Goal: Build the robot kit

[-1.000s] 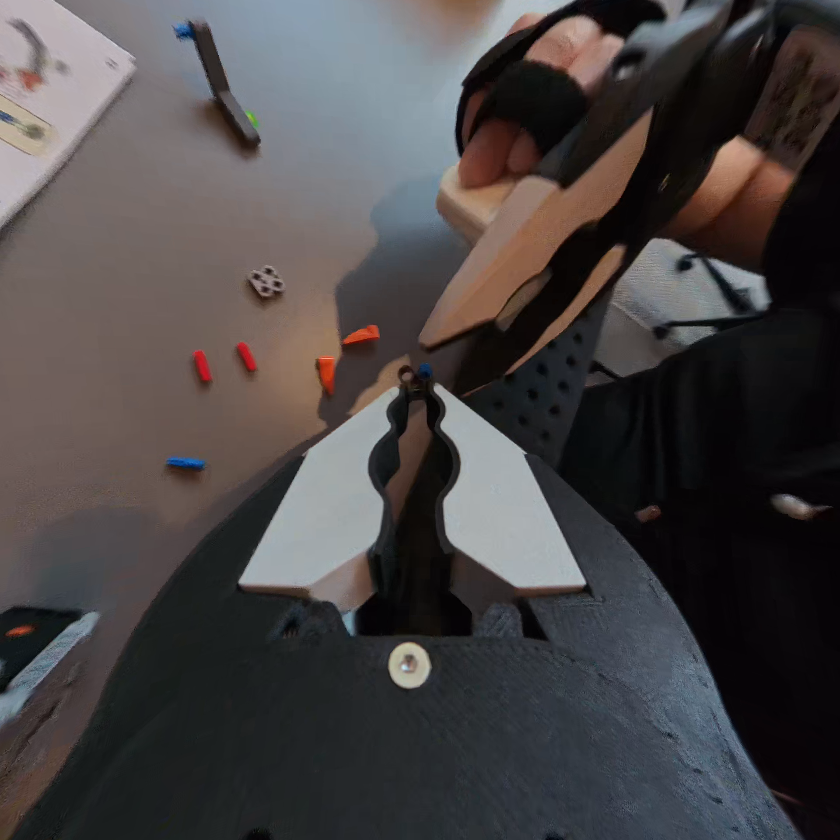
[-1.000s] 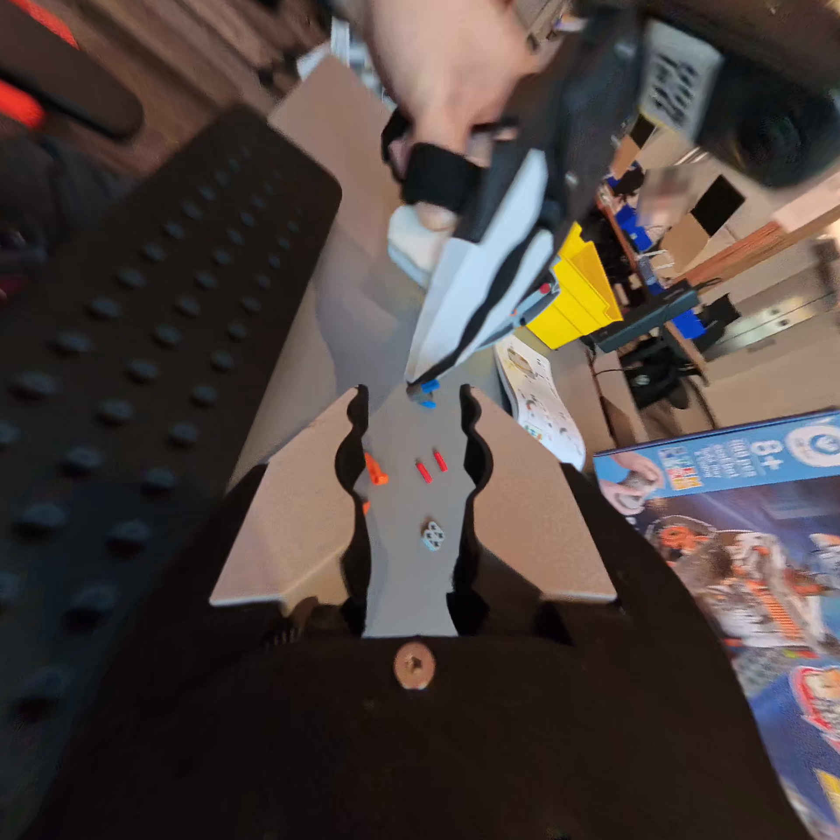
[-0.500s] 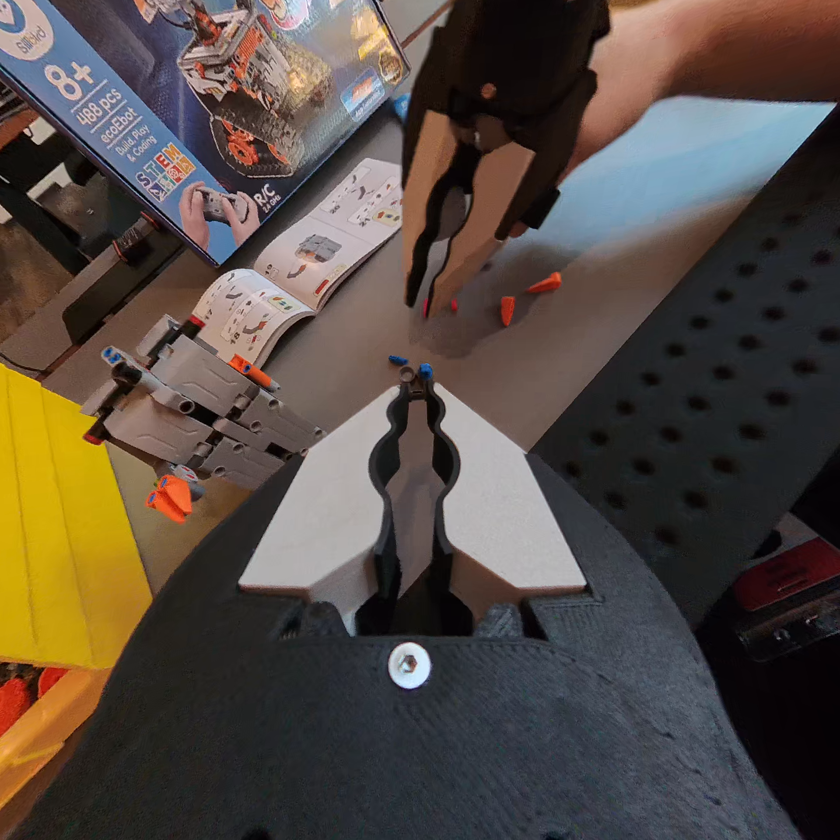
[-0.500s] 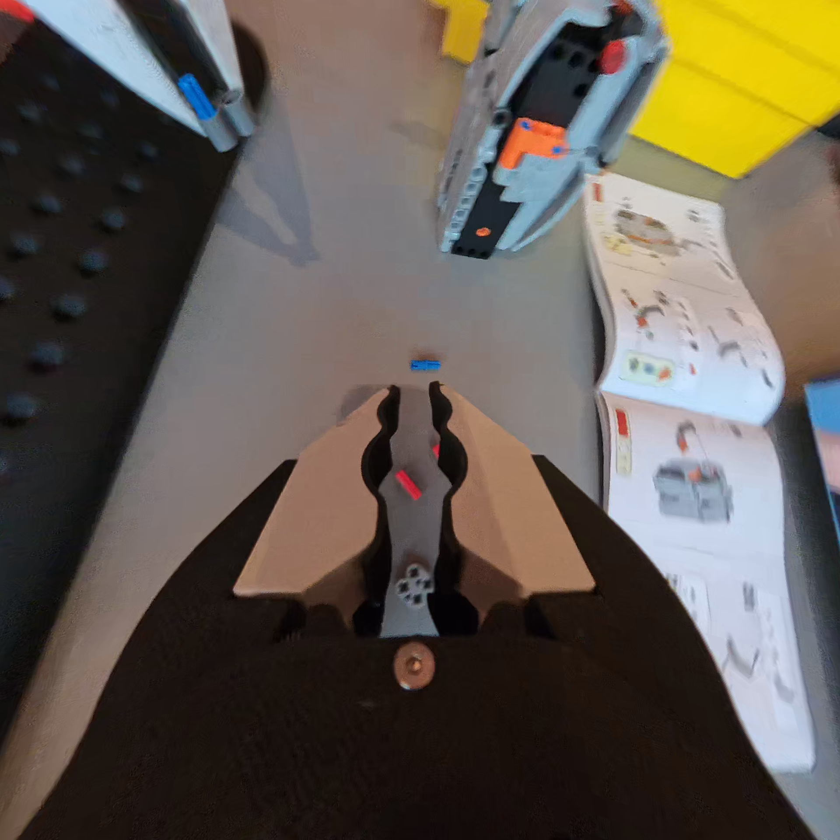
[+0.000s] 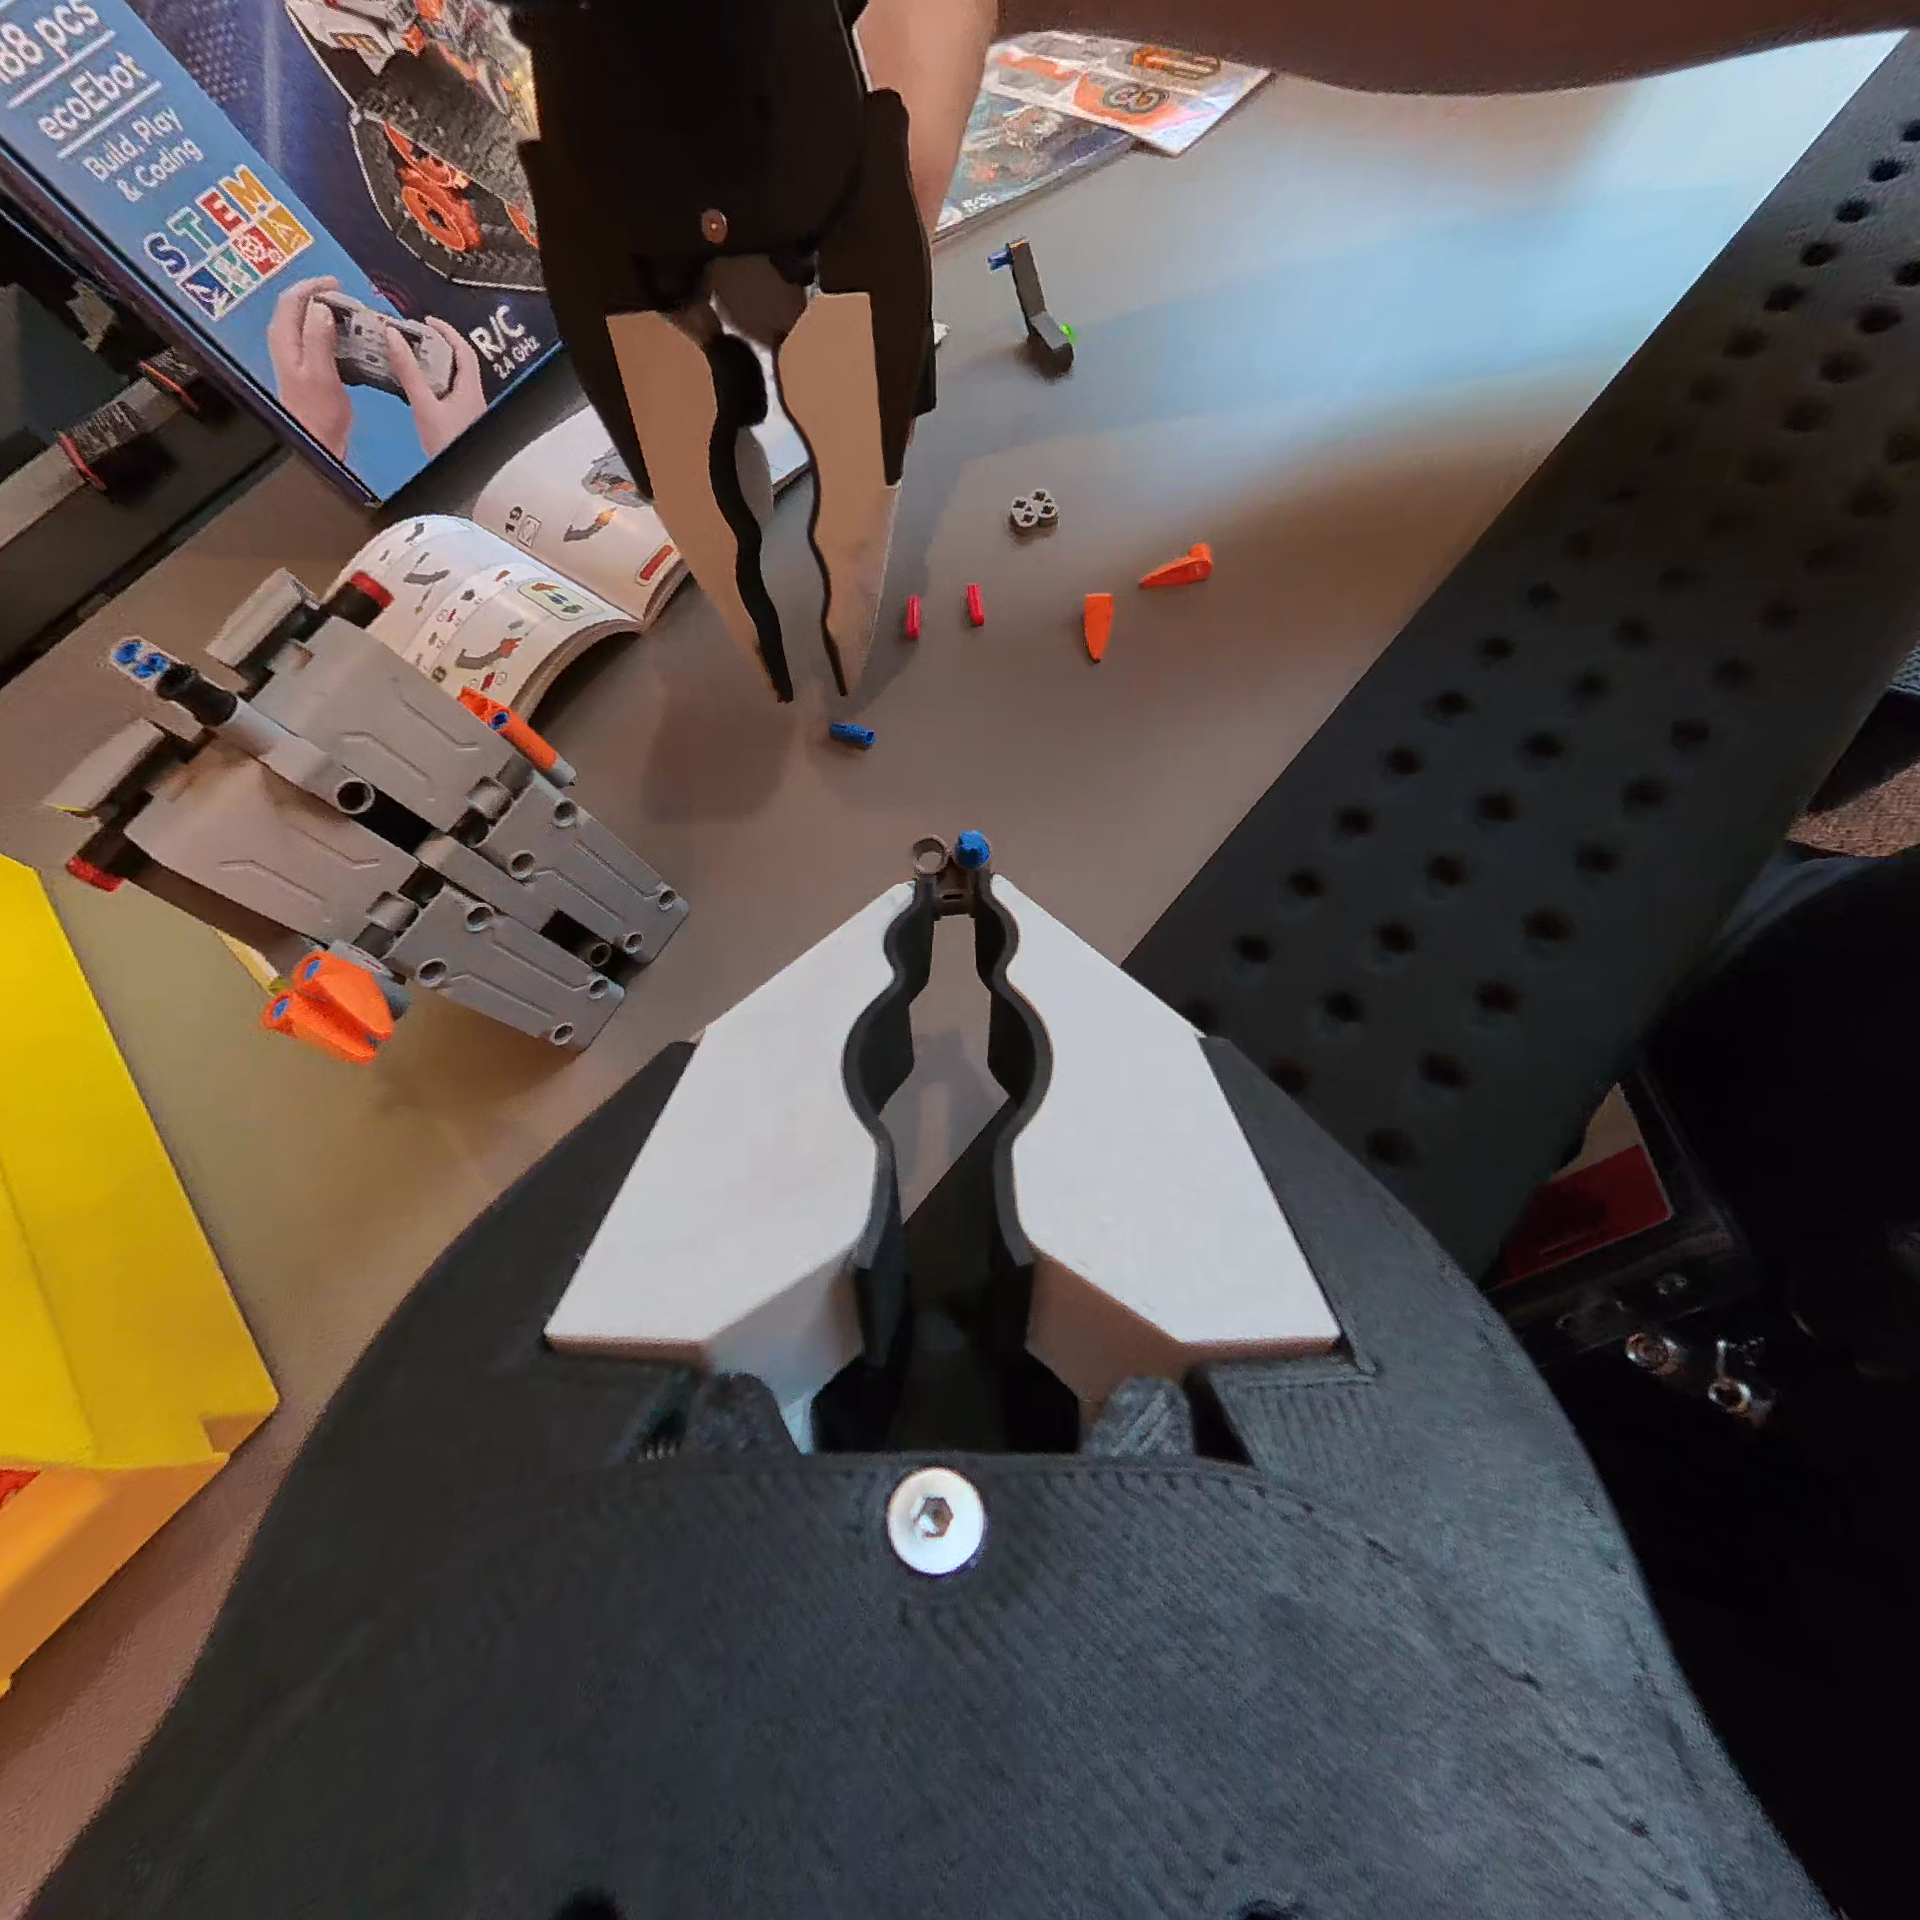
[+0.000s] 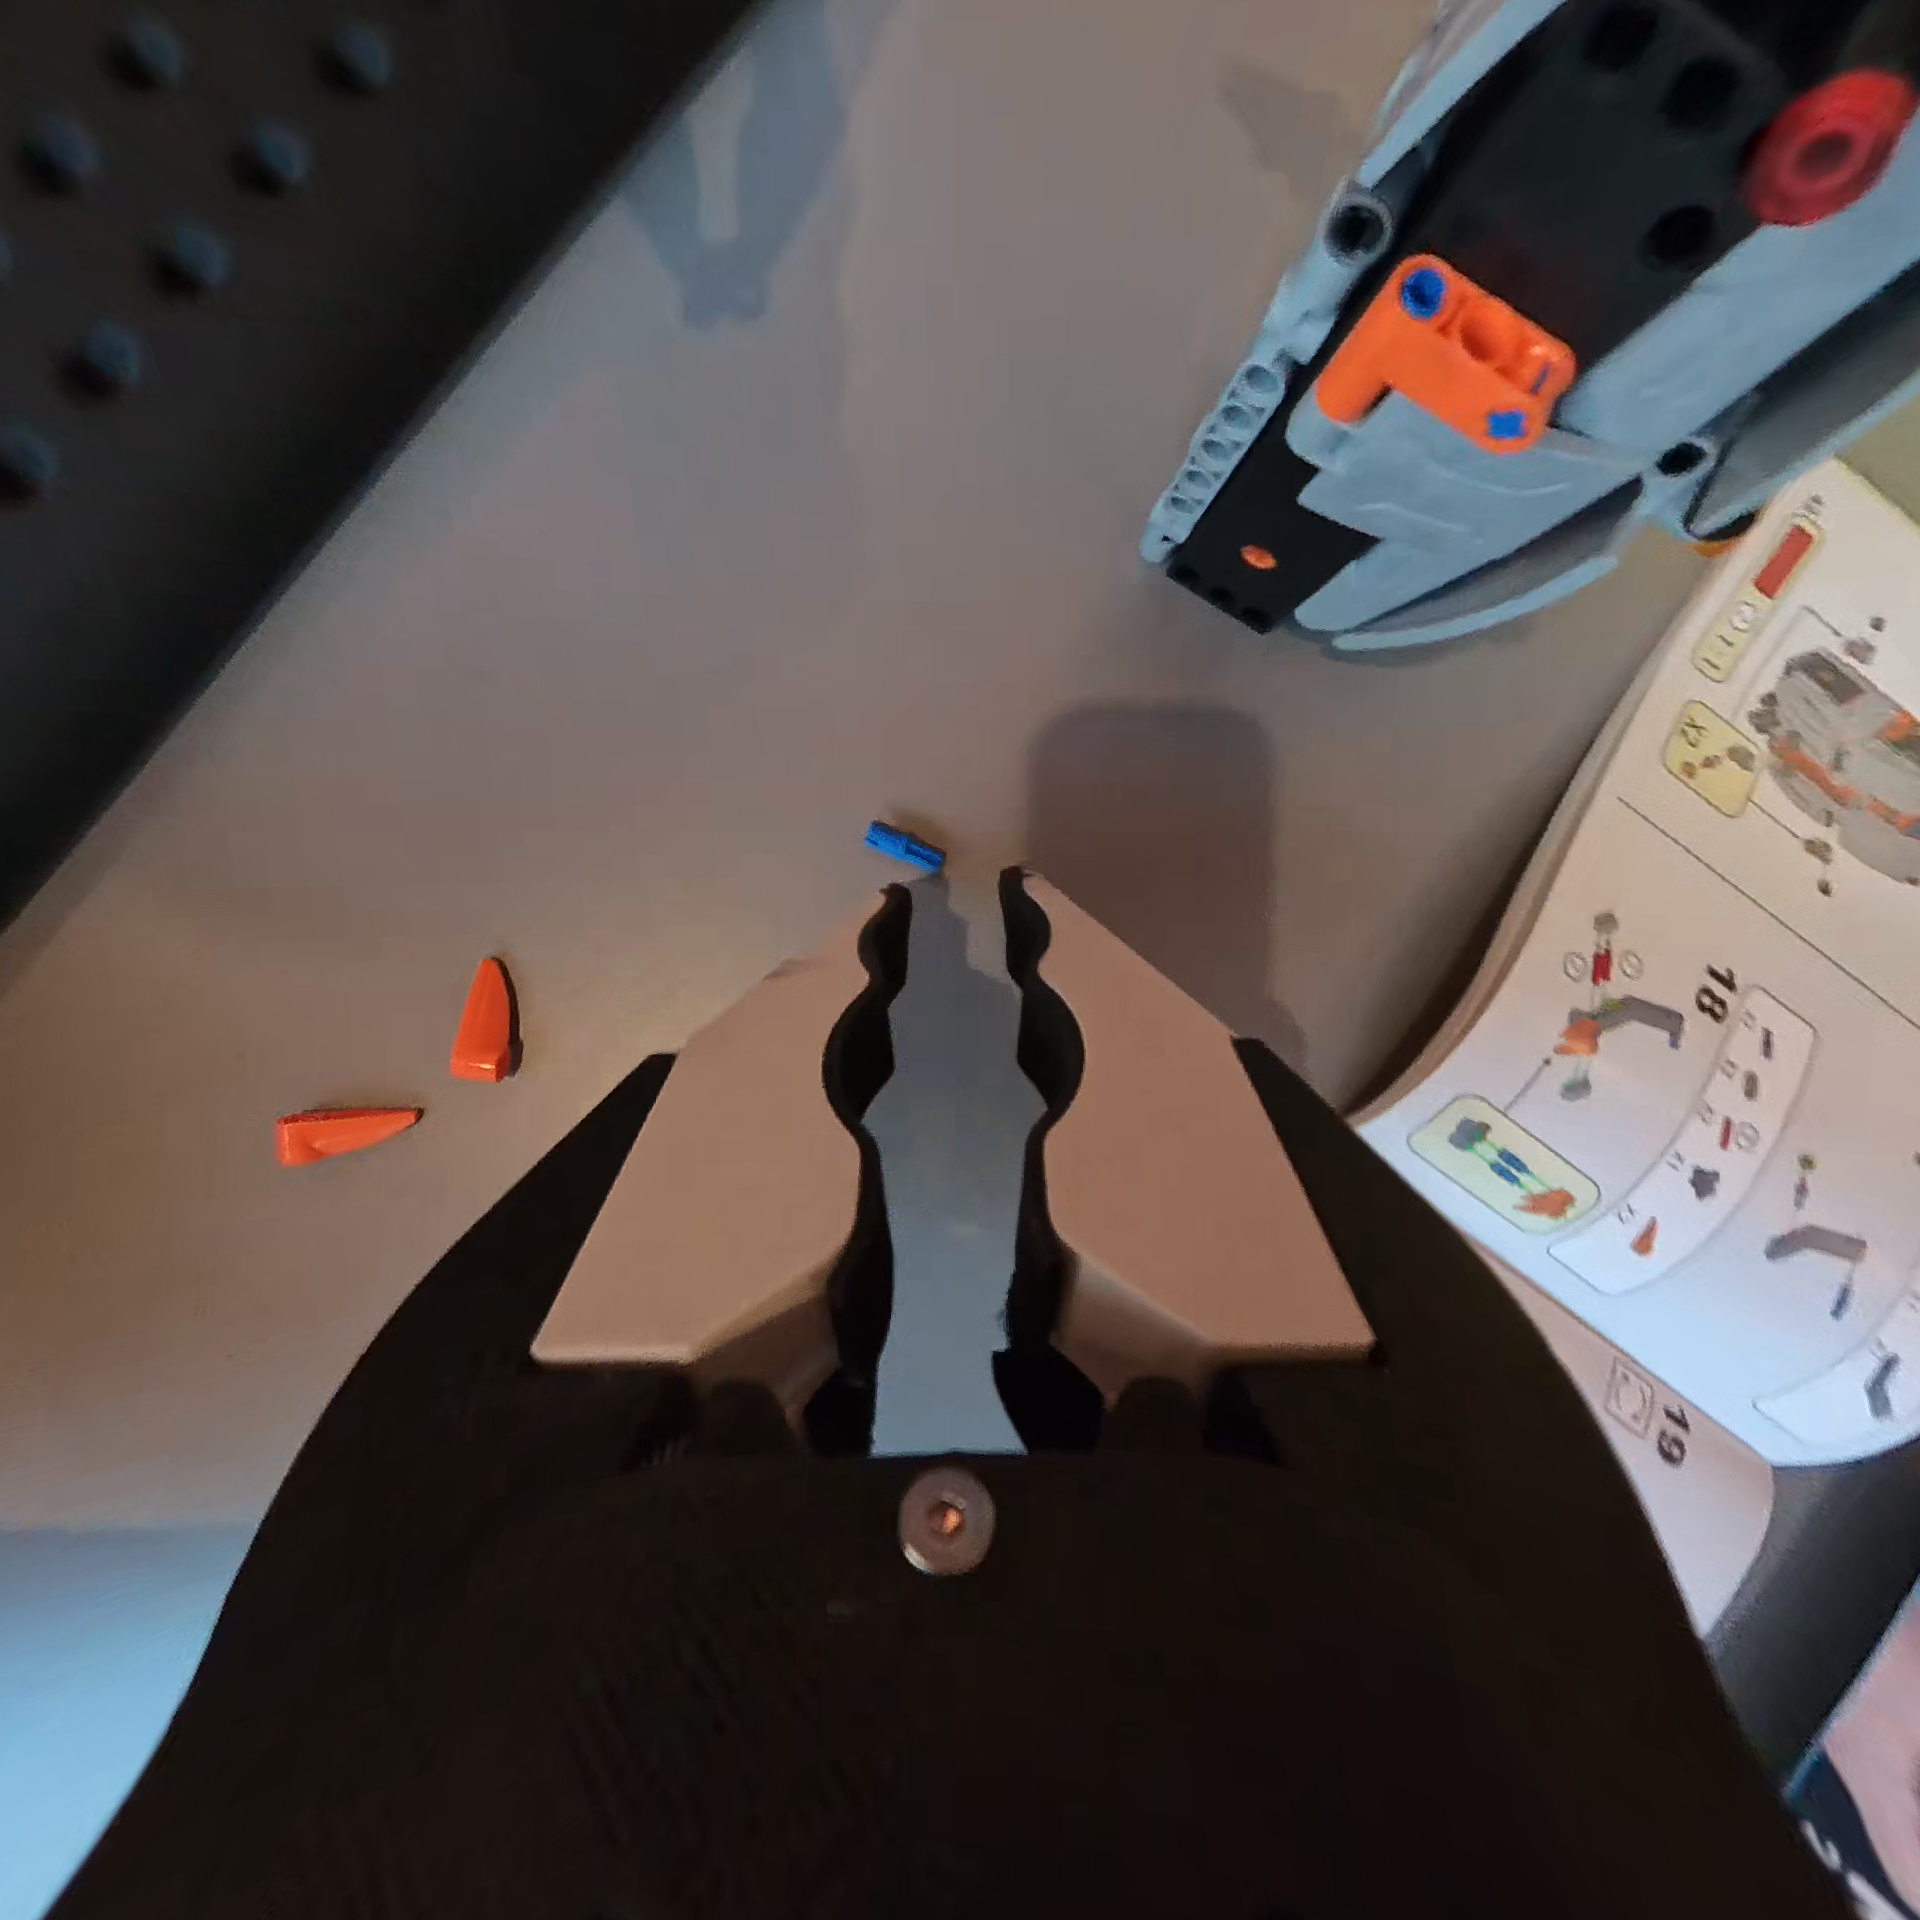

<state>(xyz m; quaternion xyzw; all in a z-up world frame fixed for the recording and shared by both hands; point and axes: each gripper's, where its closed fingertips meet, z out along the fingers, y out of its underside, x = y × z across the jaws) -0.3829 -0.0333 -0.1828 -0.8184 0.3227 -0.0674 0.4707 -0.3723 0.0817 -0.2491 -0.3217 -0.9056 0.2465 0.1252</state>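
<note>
A matte grey-brown table top [image 5: 1299, 312] fills most of both views. Along its right edge in the left wrist view, a black perforated panel [image 5: 1621, 727] is set, its rows of round holes running toward the far corner; the same panel [image 6: 156, 260] is seen at the upper left in the right wrist view. A pale bluish sheen of light is laid across the far part of the table, and soft shadows are cast on its middle. Beyond the left edge, a dark shelf or ledge [image 5: 94, 457] is partly seen, too dim to be made out. No wall or window is shown.
</note>
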